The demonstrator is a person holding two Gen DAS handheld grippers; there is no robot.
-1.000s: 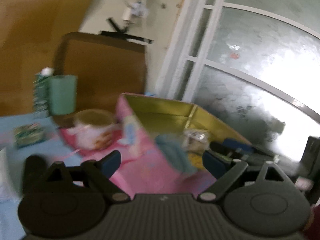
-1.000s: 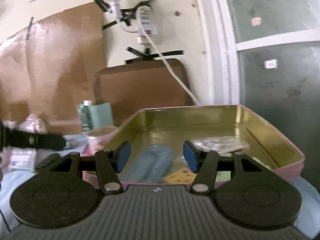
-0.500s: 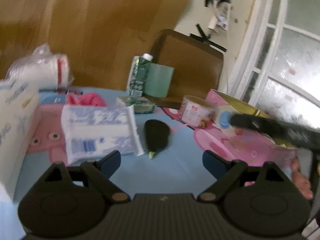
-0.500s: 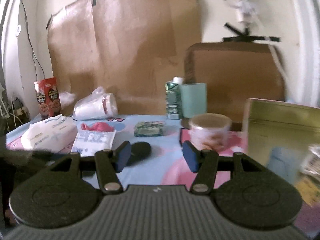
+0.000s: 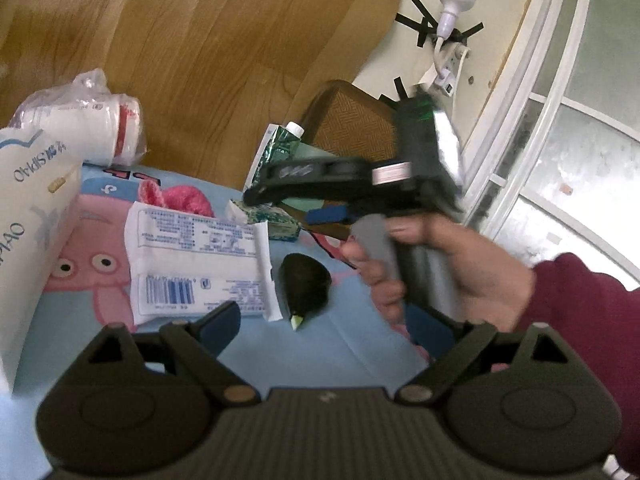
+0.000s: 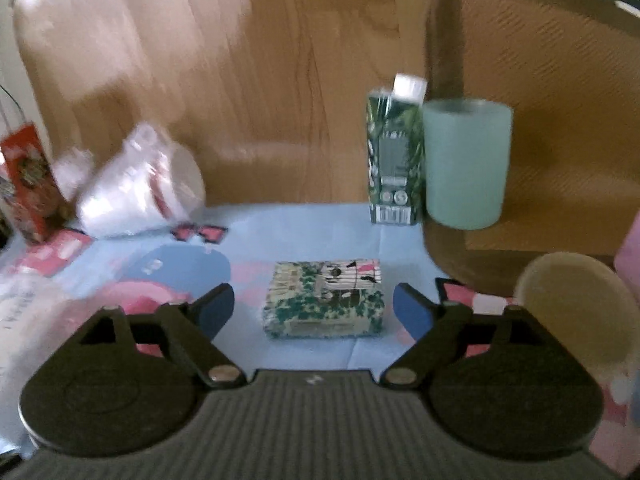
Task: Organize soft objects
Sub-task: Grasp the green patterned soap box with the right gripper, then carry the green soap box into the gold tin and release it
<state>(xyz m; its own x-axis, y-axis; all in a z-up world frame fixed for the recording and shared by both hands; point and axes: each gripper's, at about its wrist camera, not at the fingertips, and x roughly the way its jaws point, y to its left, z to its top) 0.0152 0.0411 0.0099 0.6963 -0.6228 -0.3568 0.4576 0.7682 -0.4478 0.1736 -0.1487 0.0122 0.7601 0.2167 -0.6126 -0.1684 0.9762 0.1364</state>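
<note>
The desk (image 6: pixel 360 356), under a blue and pink cartoon cloth, carries a large white tissue pack (image 5: pixel 192 264), then a small green-patterned tissue packet (image 6: pixel 324 300). The right tool (image 6: pixel 314 308) has just been opening; its jaws stand wide, straddling that packet without touching. The left tool (image 5: pixel 324 320) waits open and empty. Advisable: descend level, centre the packet, then close gently to avoid crushing.
</note>
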